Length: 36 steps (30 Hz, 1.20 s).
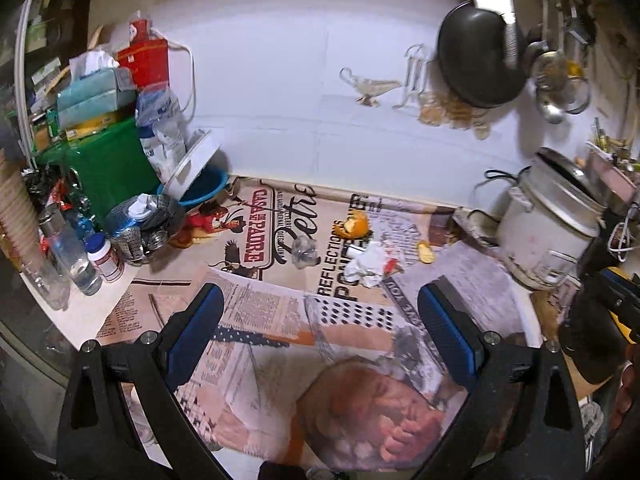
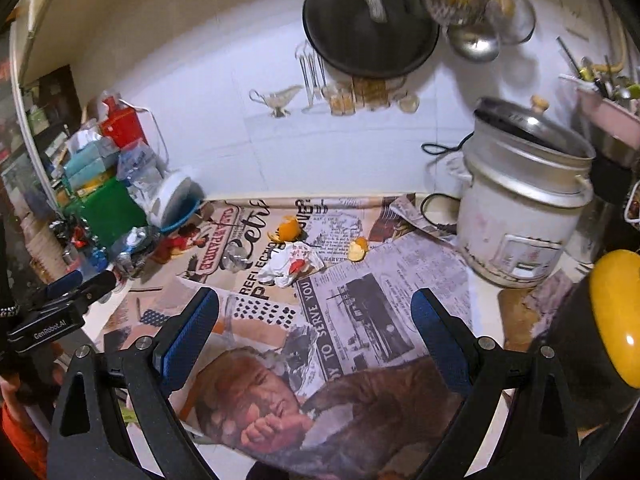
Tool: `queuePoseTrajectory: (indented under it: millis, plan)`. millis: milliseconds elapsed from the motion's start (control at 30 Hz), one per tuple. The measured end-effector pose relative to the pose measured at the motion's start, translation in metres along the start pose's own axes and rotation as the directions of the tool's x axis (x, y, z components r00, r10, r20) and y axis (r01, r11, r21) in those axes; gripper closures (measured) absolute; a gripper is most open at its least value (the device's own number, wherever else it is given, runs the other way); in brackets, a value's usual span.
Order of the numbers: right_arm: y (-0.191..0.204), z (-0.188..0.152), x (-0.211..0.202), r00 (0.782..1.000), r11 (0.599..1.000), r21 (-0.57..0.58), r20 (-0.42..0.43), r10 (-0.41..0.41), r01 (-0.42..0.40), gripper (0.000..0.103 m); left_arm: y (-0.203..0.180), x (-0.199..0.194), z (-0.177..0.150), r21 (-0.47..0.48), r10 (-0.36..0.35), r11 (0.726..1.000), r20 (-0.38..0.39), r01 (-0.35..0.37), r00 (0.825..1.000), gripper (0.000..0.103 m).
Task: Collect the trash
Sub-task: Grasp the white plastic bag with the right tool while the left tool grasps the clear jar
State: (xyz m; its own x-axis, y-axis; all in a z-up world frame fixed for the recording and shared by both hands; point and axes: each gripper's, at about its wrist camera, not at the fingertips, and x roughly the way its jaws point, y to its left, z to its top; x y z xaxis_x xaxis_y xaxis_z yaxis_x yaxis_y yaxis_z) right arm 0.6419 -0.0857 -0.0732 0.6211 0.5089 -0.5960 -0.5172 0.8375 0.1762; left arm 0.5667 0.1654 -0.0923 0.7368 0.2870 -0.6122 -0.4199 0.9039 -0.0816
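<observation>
Lying mid-counter on newspaper [image 1: 256, 312]: clear crumpled plastic [image 1: 305, 251], orange peel [image 1: 352, 226], crumpled white wrapper [image 1: 368, 264], small peel piece [image 1: 425, 252]. All light and soft (pinch folds). Left gripper [image 1: 320, 320] and right gripper [image 2: 316, 324] spread, empty.

Matt newsprint [image 2: 384, 280]; crumpled paper wad [image 2: 290, 266]; shiny metal cooker lid [image 2: 532, 128].

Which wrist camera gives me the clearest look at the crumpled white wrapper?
Left wrist: the crumpled white wrapper sits nearly centred ahead of the open left gripper. Right wrist shows it smaller, left of centre.
</observation>
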Motion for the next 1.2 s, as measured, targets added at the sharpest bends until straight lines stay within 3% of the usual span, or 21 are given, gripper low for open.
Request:
queuePoseTrajectory:
  millis: [333,767,867,933,1000,1033,1200]
  plan:
    - [0.016,0.024,0.12,0.988,0.993,0.116,-0.154,-0.02,0.038,0.007,0.042,0.119,0.044,0.042,-0.049,0.998,-0.108,0.054,0.993,0.005]
    - [0.022,0.014,0.287,0.942,0.942,0.316,-0.337,0.003,0.11,0.011,0.081,0.247,0.046,0.059,-0.097,0.991,-0.293,0.119,0.951,0.005]
    - [0.023,0.009,0.309,0.931,0.928,0.351,-0.364,0.009,0.128,0.019,0.084,0.264,0.04,0.056,-0.115,0.988,-0.324,0.141,0.939,0.005]
    - [0.026,0.006,0.319,0.922,0.927,0.354,-0.386,0.022,0.126,0.029,0.083,0.274,0.037,0.055,-0.136,0.985,-0.342,0.164,0.93,0.006]
    - [0.028,0.001,0.327,0.911,0.929,0.35,-0.412,0.034,0.123,0.045,0.081,0.281,0.036,0.053,-0.151,0.982,-0.351,0.181,0.924,0.009]
    - [0.029,-0.002,0.328,0.907,0.931,0.344,-0.419,0.038,0.12,0.046,0.079,0.286,0.036,0.052,-0.16,0.98,-0.357,0.191,0.92,0.009]
    - [0.028,0.001,0.32,0.917,0.937,0.337,-0.397,0.046,0.099,0.068,0.066,0.305,0.034,0.05,-0.193,0.973,-0.376,0.227,0.906,0.012]
